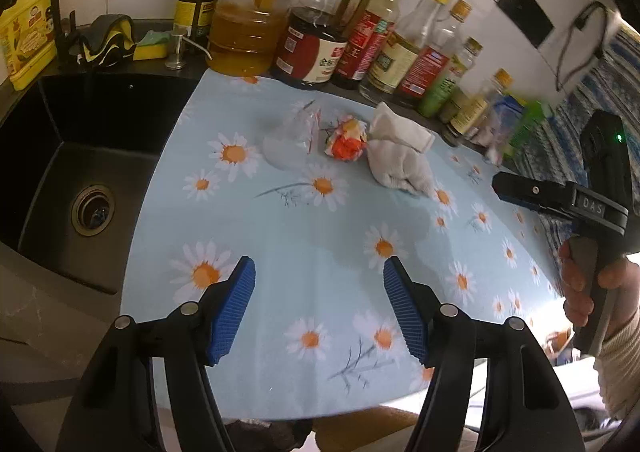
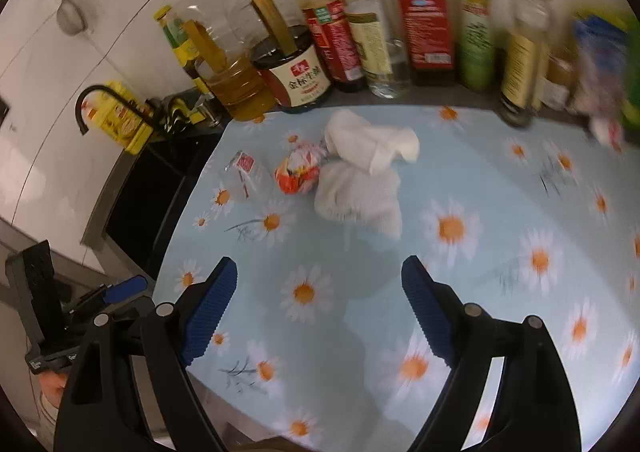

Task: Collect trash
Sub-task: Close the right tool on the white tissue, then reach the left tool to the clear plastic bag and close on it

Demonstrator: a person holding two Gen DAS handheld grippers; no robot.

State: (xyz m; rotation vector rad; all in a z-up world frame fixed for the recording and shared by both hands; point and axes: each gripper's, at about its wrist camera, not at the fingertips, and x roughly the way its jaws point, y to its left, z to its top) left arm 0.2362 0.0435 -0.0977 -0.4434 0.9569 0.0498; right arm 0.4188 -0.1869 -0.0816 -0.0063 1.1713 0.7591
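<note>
Pale-blue daisy-print cloth (image 1: 304,219); white tissue (image 2: 360,179); orange-red wrapper (image 1: 346,141).

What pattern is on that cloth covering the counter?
Pale blue tablecloth printed with white daisies with orange centres; it shows sharpest in the left wrist view.

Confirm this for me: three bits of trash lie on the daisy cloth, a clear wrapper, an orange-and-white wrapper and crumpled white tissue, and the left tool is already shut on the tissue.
Wrong on the grip. The left tool stands open and empty, short of the crumpled white tissue, as the left wrist view shows. The clear wrapper and orange-and-white wrapper do lie on the daisy cloth.
</note>
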